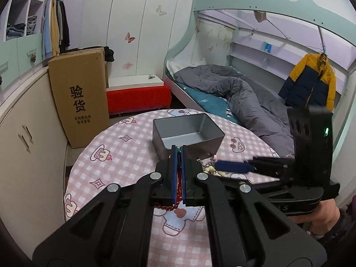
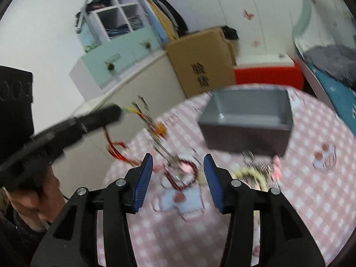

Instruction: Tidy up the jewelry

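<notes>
My left gripper (image 1: 179, 148) is shut on a red bead necklace (image 1: 175, 202), which hangs from between its blue pads above the table. In the blurred right wrist view the left gripper (image 2: 118, 111) holds the red necklace (image 2: 115, 151) raised, with a multicoloured strand trailing from it. My right gripper (image 2: 178, 162) is open and empty, above more jewelry (image 2: 182, 173) lying on the table. In the left wrist view the right gripper (image 1: 231, 165) reaches in from the right beside a pearl and chain pile (image 1: 211, 166). A grey metal tin (image 1: 187, 133), open and empty, stands just behind; it also shows in the right wrist view (image 2: 247, 124).
The round table (image 1: 124, 153) has a pink checked cloth. A tall cardboard box (image 1: 77, 93) and cream cabinets (image 1: 26, 138) stand on the left. A bed with a grey duvet (image 1: 233, 93) lies behind on the right, with a red-covered bench (image 1: 138, 98) between.
</notes>
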Demonstrator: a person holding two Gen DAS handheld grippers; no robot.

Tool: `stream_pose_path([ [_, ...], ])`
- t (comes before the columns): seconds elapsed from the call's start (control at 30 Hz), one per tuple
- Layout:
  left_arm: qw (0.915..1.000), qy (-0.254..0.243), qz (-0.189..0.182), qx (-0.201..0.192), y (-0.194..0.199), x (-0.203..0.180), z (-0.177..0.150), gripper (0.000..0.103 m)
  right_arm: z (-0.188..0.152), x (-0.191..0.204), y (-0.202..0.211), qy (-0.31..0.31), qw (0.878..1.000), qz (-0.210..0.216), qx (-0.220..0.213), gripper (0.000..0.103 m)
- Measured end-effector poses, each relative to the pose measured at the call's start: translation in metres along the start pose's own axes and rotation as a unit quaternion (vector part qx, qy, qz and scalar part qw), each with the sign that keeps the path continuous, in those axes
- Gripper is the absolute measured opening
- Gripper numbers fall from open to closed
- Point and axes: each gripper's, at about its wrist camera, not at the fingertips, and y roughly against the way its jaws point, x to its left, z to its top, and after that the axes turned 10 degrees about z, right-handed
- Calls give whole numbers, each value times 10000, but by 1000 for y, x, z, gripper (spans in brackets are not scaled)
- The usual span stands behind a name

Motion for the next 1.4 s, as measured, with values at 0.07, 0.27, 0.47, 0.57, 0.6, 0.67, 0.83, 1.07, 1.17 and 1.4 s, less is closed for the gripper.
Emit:
stream_pose_path([
  [0.07, 10000, -73, -32, 24, 1, -4, -1, 3, 7, 10, -6, 205, 9998, 54, 10, 45],
  [0.27, 9999, -81, -89, 102, 0, -6, -4, 3, 8, 21, -19, 553, 9984, 134, 55, 19],
  [0.47, 9995, -131, -172, 234, -5, -5, -11, 3, 5, 16, -22, 641, 9979, 34, 45, 7],
  [0.57, 9994, -74, -169, 296, -8, -1, -14, 3, 4, 16, -24, 682, 9976, -40, 64, 6],
  [0.6, 9993, -27, -181, 315, -9, 0, -15, 3, 3, 13, -23, 643, 9979, -52, 72, 6],
  [0.67, 9992, 54, -200, 344, -11, 5, -16, 3, -1, 7, -21, 511, 9987, -21, 88, 4],
  [0.83, 9989, 261, -163, 351, -13, 20, -17, 3, -13, -24, -6, -88, 9999, -87, 14, 4],
  [1.07, 9972, 149, -524, 520, -24, 10, -22, 3, -12, -35, 12, -225, 9995, -196, -50, 4],
  [1.17, 9944, 26, -825, 655, -32, -5, -31, 4, -12, -31, 9, -148, 9993, -340, 26, 4],
  [1.4, 9893, 147, -1098, 952, -58, -23, -44, 14, -17, -25, -1, -34, 9992, -319, 238, 4],
])
